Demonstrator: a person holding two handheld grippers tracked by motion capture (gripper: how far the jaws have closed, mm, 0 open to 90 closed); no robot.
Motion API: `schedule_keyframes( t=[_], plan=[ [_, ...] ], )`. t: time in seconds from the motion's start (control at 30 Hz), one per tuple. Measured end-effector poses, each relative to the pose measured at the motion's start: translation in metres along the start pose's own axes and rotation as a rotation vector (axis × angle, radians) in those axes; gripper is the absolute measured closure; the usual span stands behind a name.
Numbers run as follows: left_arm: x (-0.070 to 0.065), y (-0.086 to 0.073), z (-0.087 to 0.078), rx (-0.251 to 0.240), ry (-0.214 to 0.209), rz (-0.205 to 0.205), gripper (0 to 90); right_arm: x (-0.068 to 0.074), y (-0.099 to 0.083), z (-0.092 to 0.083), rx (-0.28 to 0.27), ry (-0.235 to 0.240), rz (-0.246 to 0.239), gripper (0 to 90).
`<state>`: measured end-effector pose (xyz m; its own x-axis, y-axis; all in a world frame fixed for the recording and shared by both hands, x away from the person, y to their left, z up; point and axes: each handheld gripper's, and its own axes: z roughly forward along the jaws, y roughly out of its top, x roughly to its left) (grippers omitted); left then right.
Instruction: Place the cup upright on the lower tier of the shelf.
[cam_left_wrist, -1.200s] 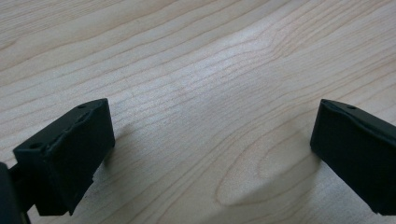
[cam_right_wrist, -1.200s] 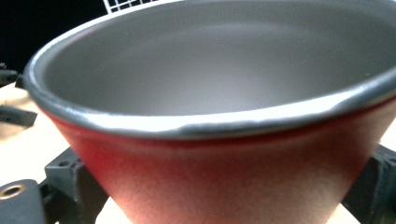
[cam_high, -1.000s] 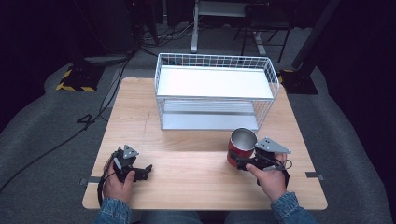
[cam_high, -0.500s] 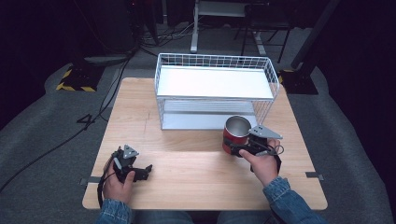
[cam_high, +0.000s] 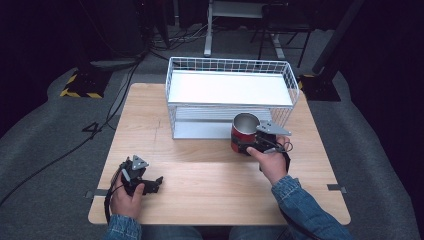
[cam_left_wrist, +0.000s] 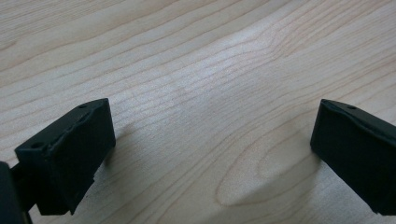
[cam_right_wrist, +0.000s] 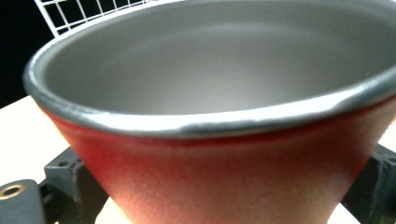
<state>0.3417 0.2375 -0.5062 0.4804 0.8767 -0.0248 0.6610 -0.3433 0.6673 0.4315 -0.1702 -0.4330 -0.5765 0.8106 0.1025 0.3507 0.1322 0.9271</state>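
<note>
Your right gripper (cam_high: 250, 143) pinches the round red cup (cam_high: 243, 132) with its smooth grey metal inside, beside the white wire basket (cam_high: 231, 90); your left gripper (cam_high: 150, 184) rests spread on the grainy wooden table (cam_high: 210, 185).

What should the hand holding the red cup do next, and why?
Probably carry the red cup a bit farther toward the white wire rack. The right hand-held gripper grips the cup just in front of the rack's lower shelf, so a short push forward looks like the likely next step. It might go on top instead.
</note>
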Motion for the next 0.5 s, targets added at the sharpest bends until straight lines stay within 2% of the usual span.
schedule_keyframes(
  t=[0.17, 0.3, 0.5],
  plan=[
    [0.000, 0.000, 0.000, 0.001, 0.001, -0.001, 0.4, -0.002, 0.007, 0.009, 0.003, -0.019, -0.017, 6.3],
    [0.001, 0.000, 0.001, -0.001, -0.001, 0.001, 0.4, -0.003, 0.011, 0.018, -0.002, -0.028, -0.003, 6.3],
    [0.001, 0.000, 0.001, -0.001, -0.002, 0.001, 0.4, -0.003, 0.013, 0.030, -0.017, -0.050, -0.013, 6.3]
  ],
)
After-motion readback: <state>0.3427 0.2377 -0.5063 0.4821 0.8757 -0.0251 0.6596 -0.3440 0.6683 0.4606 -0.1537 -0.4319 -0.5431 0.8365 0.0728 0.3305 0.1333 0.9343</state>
